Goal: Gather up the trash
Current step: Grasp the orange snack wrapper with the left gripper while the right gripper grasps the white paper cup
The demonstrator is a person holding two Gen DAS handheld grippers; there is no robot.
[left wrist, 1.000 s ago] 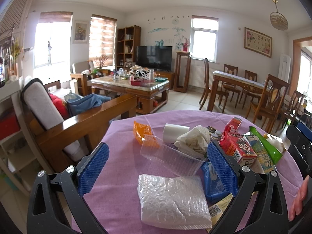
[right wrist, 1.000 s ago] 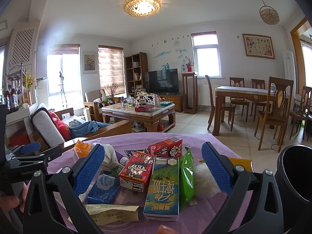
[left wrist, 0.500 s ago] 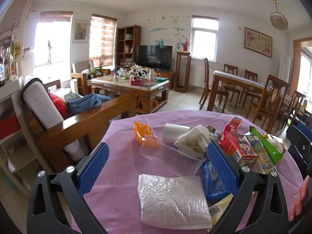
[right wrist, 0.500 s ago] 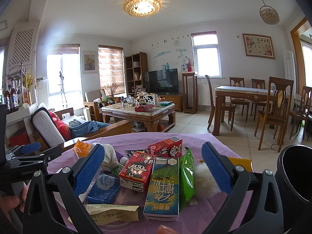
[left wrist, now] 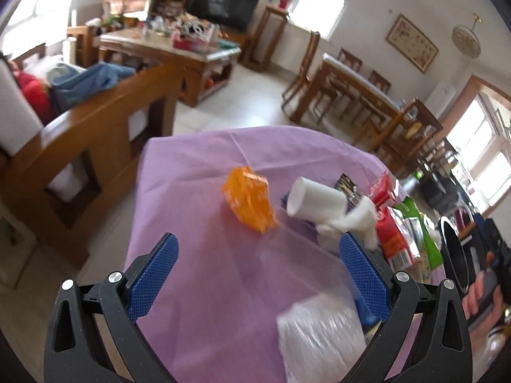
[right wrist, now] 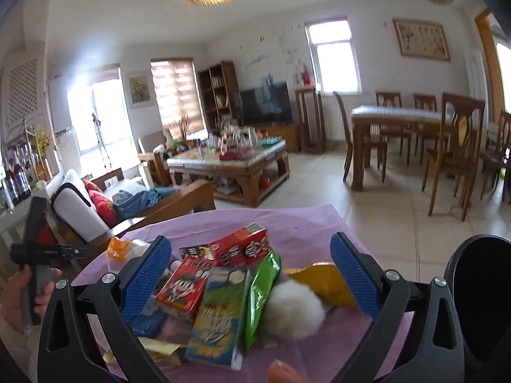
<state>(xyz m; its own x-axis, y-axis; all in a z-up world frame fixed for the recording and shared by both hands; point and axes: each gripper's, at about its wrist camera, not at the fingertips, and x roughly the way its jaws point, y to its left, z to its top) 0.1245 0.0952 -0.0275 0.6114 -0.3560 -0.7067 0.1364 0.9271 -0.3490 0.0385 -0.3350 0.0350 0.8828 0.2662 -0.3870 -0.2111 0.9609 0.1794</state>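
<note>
Bubble wrap (left wrist: 322, 341) blurred, cut off btm; both grippers' fingers (left wrist: 153, 279) (right wrist: 145, 279) wide apart, holding nothing.

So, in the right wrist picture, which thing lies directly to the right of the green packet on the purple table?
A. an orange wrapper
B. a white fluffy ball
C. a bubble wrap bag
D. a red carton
B: the white fluffy ball lies right beside the green packet, between the open fingers of the right gripper.

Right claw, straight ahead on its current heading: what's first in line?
Probably the trash pile itself. Between the open right claw fingers lie a blue-green carton, a green wrapper and a white fluffy ball; the carton looks nearest, though fisheye depth is unclear.
</note>
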